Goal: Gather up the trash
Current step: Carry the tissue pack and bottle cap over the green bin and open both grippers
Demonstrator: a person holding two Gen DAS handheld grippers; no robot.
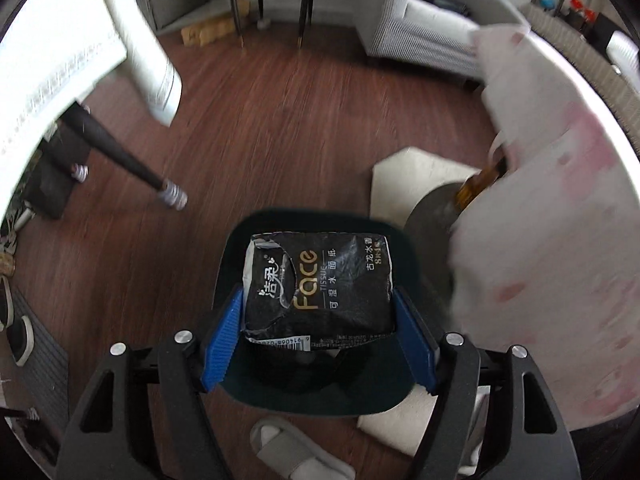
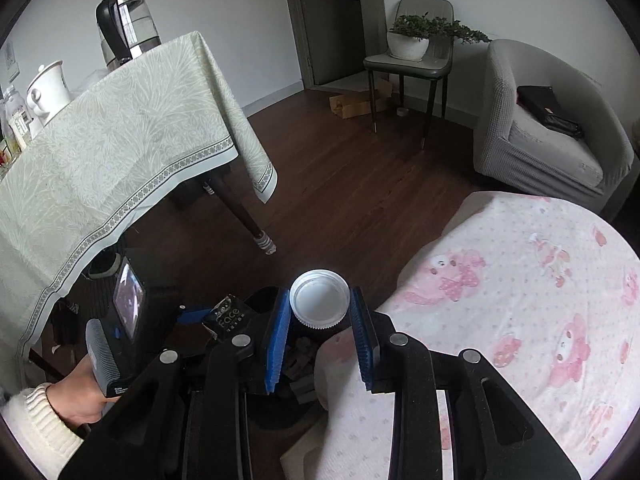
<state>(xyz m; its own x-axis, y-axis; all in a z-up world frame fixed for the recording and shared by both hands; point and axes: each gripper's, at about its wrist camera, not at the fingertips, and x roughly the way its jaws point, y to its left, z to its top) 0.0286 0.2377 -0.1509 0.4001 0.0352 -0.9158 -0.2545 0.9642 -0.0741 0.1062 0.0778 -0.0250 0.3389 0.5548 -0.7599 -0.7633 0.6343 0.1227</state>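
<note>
My left gripper (image 1: pixel 318 308) is shut on a crumpled black "Face" tissue pack (image 1: pixel 318 284) and holds it right above a dark trash bin (image 1: pixel 316 384) on the floor. My right gripper (image 2: pixel 320 306) is shut on a white screw cap (image 2: pixel 319 298), held above the same dark bin (image 2: pixel 296 360). The tissue pack (image 2: pixel 229 317) and the left gripper show at the lower left of the right wrist view, held by a hand in a cream sleeve.
A table with a pale green cloth (image 2: pixel 120 136) and dark legs (image 1: pixel 120 152) stands to the left. A pink patterned blanket (image 2: pixel 520 300) lies to the right. A grey armchair (image 2: pixel 552 132), a chair with a plant (image 2: pixel 412 52), slippers (image 1: pixel 288 448) and a cream mat (image 1: pixel 416 176) lie around.
</note>
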